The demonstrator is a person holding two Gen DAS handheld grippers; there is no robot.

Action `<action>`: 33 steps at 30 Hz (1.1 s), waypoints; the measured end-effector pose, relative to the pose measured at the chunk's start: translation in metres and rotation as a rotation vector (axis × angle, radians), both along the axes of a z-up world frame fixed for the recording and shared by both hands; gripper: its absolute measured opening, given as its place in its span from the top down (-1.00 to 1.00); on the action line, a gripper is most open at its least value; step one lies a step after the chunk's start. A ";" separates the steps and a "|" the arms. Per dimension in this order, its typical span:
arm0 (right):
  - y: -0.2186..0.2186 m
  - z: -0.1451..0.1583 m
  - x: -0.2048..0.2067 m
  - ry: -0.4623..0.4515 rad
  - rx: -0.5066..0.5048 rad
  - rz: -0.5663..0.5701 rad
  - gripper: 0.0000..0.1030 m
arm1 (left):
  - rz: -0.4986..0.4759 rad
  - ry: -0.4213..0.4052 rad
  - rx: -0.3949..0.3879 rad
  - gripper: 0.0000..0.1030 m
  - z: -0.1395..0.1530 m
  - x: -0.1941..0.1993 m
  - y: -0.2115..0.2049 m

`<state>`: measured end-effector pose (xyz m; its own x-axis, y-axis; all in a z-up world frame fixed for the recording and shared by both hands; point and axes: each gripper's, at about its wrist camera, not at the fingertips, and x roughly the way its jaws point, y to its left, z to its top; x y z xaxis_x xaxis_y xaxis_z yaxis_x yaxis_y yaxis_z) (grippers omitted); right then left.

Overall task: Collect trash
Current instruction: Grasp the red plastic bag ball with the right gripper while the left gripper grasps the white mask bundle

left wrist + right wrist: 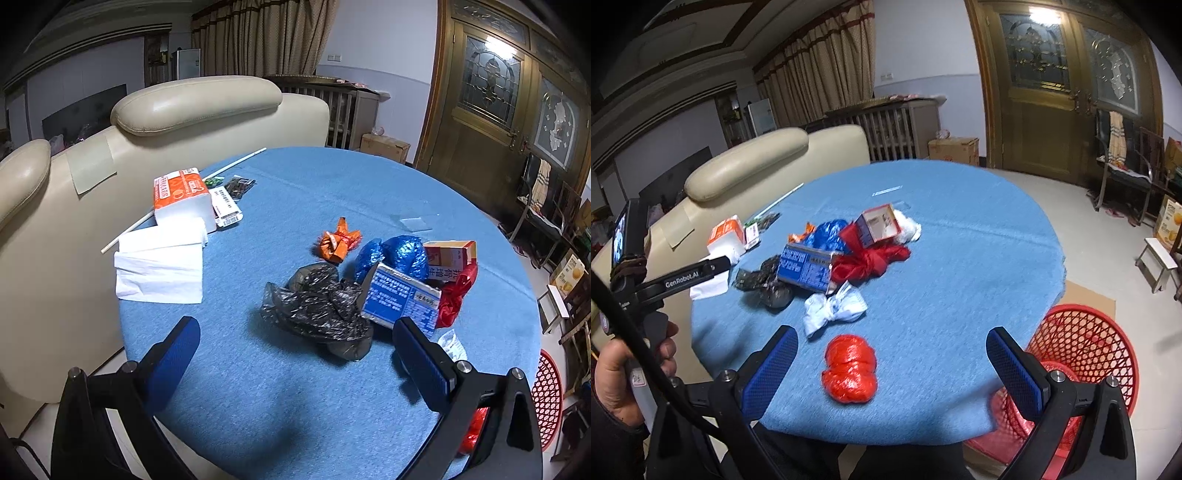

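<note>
Readable text is pretty slim here

"GenRobot.AI" in white on the left gripper's black arm [687,282]. Orange box [448,254] has big Chinese characters, looks like 抗骨增生. Blue box [400,301] print is too small to read.

Dim, bluish indoor light; door-glass glare, fisheye-dark corners, slight motion blur.

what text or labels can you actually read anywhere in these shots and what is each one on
"GenRobot.AI": white lettering on the black bar of the left gripper's handle.
"抗骨增生": large red characters on the orange and white carton; the reading is partly a guess.
Blue and white printed box: dense print, too small to read.
Orange and white tissue pack: blurred.
White barcode label: unreadable.
</note>
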<state>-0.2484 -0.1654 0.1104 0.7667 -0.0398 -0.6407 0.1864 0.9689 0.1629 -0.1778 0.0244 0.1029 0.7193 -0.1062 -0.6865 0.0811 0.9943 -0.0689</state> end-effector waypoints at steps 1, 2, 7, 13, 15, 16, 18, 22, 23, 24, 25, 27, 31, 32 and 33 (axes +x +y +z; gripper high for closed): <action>0.001 -0.002 0.001 0.007 0.007 0.010 -1.00 | 0.003 0.003 0.002 -1.00 -0.002 -0.001 0.002; 0.003 -0.004 0.002 0.015 0.011 0.022 -1.00 | 0.006 0.008 0.005 -1.00 -0.005 -0.001 0.005; 0.013 -0.025 0.014 0.091 0.041 0.084 -1.00 | 0.025 0.044 0.012 -1.00 -0.021 -0.005 0.019; 0.031 -0.053 0.042 0.175 0.055 0.165 -0.98 | 0.018 0.094 0.003 -1.00 -0.037 -0.004 0.020; 0.035 -0.062 0.050 0.197 0.049 0.180 -0.88 | -0.026 0.100 -0.002 -1.00 -0.039 -0.003 0.009; 0.038 -0.067 0.055 0.214 0.041 0.189 -0.77 | -0.049 0.100 0.002 -1.00 -0.040 -0.003 0.003; 0.040 -0.077 0.062 0.244 0.038 0.198 -0.62 | -0.089 0.097 0.010 -1.00 -0.040 -0.002 -0.009; 0.040 -0.092 0.073 0.288 0.028 0.200 -0.01 | -0.111 0.101 0.012 -1.00 -0.039 0.004 -0.019; 0.038 -0.093 0.074 0.285 0.034 0.200 0.00 | -0.116 0.101 0.014 -1.00 -0.038 0.005 -0.021; 0.037 -0.093 0.075 0.284 0.041 0.202 0.01 | -0.128 0.099 0.017 -1.00 -0.038 0.006 -0.024; 0.035 -0.092 0.074 0.278 0.053 0.203 0.01 | -0.137 0.099 0.018 -1.00 -0.037 0.007 -0.027; 0.028 -0.091 0.073 0.266 0.060 0.184 0.01 | -0.181 0.105 0.018 -1.00 -0.036 0.008 -0.040; 0.003 -0.085 0.064 0.238 0.092 0.119 0.01 | -0.308 0.119 0.024 -1.00 -0.042 0.007 -0.072; -0.005 -0.083 0.060 0.228 0.096 0.099 0.01 | -0.336 0.130 0.032 -1.00 -0.045 0.008 -0.082; -0.011 -0.081 0.058 0.223 0.099 0.085 0.01 | -0.359 0.143 0.039 -1.00 -0.049 0.009 -0.092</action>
<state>-0.1906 -0.1763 0.0292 0.6040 0.0895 -0.7919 0.1472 0.9640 0.2213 -0.1685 -0.0675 0.0536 0.5377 -0.3056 -0.7858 0.4169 0.9064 -0.0672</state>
